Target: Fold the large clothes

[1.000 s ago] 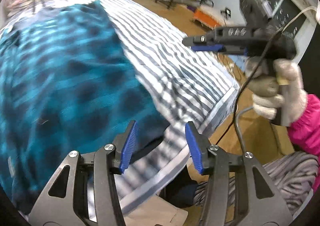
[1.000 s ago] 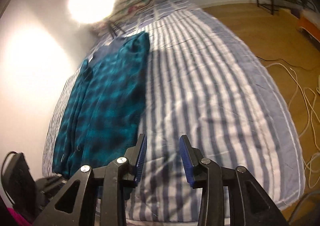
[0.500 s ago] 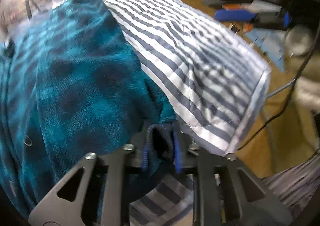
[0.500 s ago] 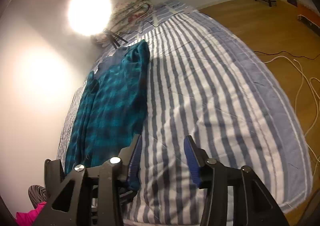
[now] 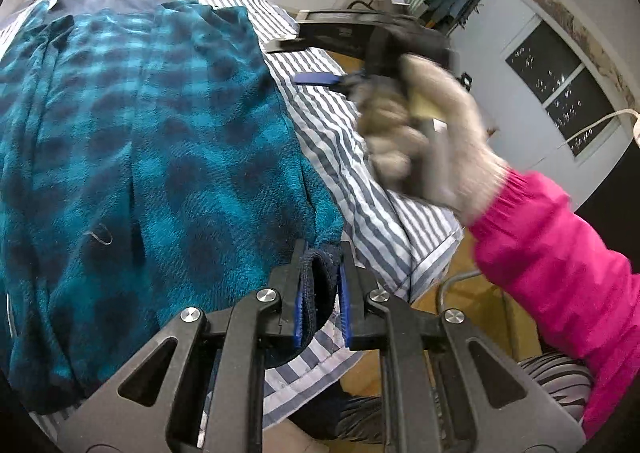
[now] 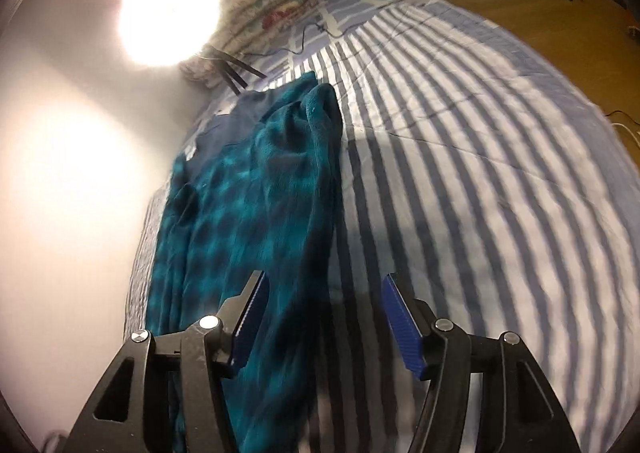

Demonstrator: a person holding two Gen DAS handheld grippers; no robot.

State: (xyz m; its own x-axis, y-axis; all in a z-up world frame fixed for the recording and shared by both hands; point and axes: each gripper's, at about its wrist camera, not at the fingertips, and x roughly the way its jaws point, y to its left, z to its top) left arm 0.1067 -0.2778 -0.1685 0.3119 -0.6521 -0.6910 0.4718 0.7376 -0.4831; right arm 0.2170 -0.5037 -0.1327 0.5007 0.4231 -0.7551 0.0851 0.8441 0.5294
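Fleece in a teal and dark check, a large garment (image 5: 152, 157), lies lengthways along one long edge of the bed (image 5: 360, 173), the edge nearest the wall, on a blue-and-white striped cover (image 6: 480, 173). Its near corner sits at the foot edge of the bed, and there the left gripper (image 5: 320, 293) is pinching it: a dark navy hem band is folded between the blue pads, which press on it from both sides and are closing the last little bit. How much cloth lies below the pads is hidden by the gripper's own black frame.

The right gripper (image 6: 324, 317) hangs over the garment's inner edge with its jaws spread and opening; nothing is pressed between them, and the cloth beneath is smeared by motion blur, so whether the pads touch it cannot be told. In the left wrist view the same right gripper (image 5: 316, 79) shows from the side, blurred, held by a gloved hand (image 5: 424, 133) with a pink sleeve (image 5: 560, 273) cut off at the picture's rim.

At the head of the bed a folded quilt (image 6: 272, 1) is half washed out by a bright lamp (image 6: 168, 9), and the garment's far end, with a plain navy part, is hard to read in the glare. A thin cable (image 6: 304, 41) trails across the cover near the quilt. Wooden floor (image 6: 540, 1) shows beyond the far long edge.
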